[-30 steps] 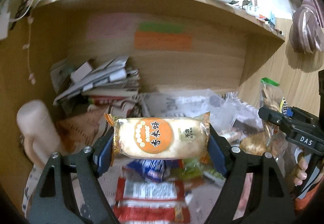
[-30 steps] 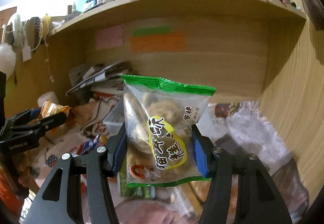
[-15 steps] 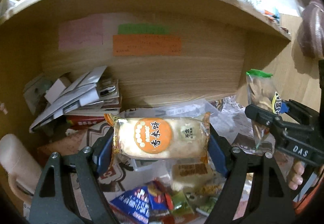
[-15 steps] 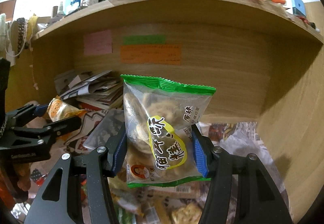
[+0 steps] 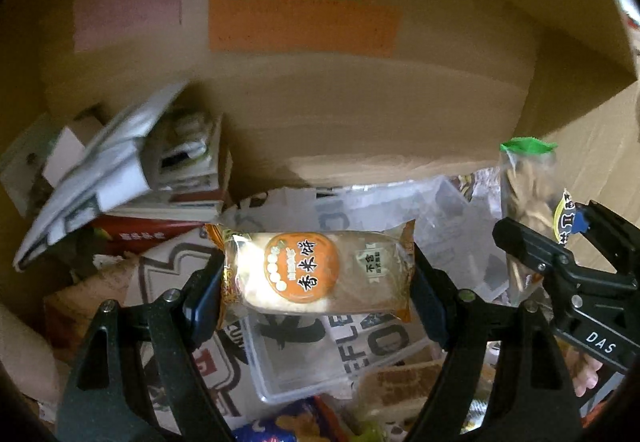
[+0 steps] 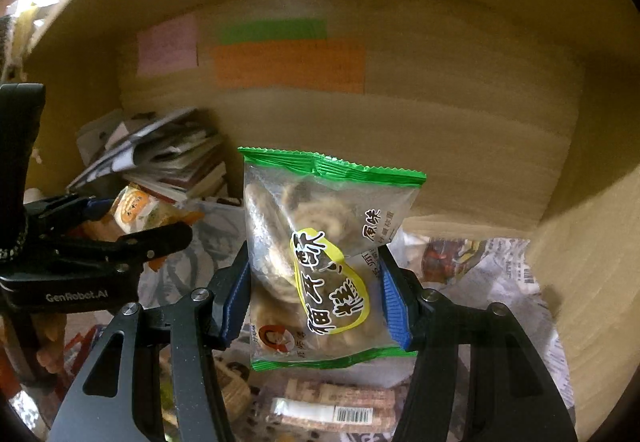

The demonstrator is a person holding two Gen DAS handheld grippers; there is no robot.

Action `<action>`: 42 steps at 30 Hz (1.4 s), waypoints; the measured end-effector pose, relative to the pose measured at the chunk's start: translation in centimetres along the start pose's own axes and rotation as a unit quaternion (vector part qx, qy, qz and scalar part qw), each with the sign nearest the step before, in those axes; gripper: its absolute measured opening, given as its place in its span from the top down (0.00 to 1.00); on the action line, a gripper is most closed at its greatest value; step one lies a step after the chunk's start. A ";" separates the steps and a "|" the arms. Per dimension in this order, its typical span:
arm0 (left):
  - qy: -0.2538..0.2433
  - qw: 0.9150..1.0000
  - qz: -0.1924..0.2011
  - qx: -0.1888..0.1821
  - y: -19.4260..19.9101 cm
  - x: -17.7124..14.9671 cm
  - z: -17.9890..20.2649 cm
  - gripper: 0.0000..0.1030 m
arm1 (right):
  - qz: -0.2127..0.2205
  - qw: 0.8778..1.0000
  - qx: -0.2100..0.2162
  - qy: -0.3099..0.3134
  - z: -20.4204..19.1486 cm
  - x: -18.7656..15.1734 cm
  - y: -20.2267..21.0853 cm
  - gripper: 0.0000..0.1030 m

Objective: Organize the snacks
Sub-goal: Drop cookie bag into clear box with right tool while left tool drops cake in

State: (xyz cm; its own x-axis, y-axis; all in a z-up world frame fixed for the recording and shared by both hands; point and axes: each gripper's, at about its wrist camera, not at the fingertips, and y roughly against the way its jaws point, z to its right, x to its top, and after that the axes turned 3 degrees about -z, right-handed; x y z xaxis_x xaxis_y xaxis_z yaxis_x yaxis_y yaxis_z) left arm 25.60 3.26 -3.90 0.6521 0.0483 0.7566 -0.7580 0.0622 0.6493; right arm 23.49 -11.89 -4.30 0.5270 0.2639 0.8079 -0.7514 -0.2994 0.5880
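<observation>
My left gripper (image 5: 316, 274) is shut on an orange rice cracker packet (image 5: 316, 272), held crosswise above a clear plastic box (image 5: 320, 358). My right gripper (image 6: 314, 282) is shut on a green-edged clear bag of cookies (image 6: 320, 254), held upright. Both are inside a wooden shelf bay. The right gripper with its bag (image 5: 524, 198) shows at the right of the left wrist view. The left gripper (image 6: 120, 238) with the orange packet (image 6: 140, 210) shows at the left of the right wrist view.
A stack of books and papers (image 5: 132, 170) fills the back left. Pink, green and orange notes (image 5: 300, 22) are stuck on the back wall. Loose snack packets (image 6: 332, 406) lie on printed paper below. The wooden side wall (image 6: 592, 262) is close on the right.
Both grippers have moved forward, deeper into the shelf bay, each with its snack still held. The upper shelf edge has left the views and the clear box is now under the left gripper.
</observation>
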 end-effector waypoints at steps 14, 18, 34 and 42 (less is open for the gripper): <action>-0.006 0.995 -0.100 -0.020 -6.1 0.8 0.0 0.18 | -0.089 0.996 0.005 -0.011 1.4 0.0 -5.1 0.48; 0.001 0.992 -0.123 -0.034 -7.5 0.8 0.1 0.13 | -0.092 0.996 -0.003 -0.011 1.3 0.0 -5.2 0.41; 0.003 0.998 -0.047 -0.045 1.8 0.3 -1.1 0.09 | -0.008 1.000 -0.007 -0.003 1.0 0.0 2.0 0.24; 0.002 0.999 -0.014 -0.035 7.3 -2.4 -2.3 0.02 | 0.026 1.000 -0.003 0.004 0.3 -2.3 6.6 0.22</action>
State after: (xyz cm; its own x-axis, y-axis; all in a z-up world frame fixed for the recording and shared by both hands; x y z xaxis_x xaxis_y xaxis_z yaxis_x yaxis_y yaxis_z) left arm 18.54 5.90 -1.15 0.6738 0.0501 0.7372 -0.7361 0.1328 0.6638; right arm 17.36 -14.74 -2.28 0.4837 0.2556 0.8371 -0.7800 -0.3079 0.5447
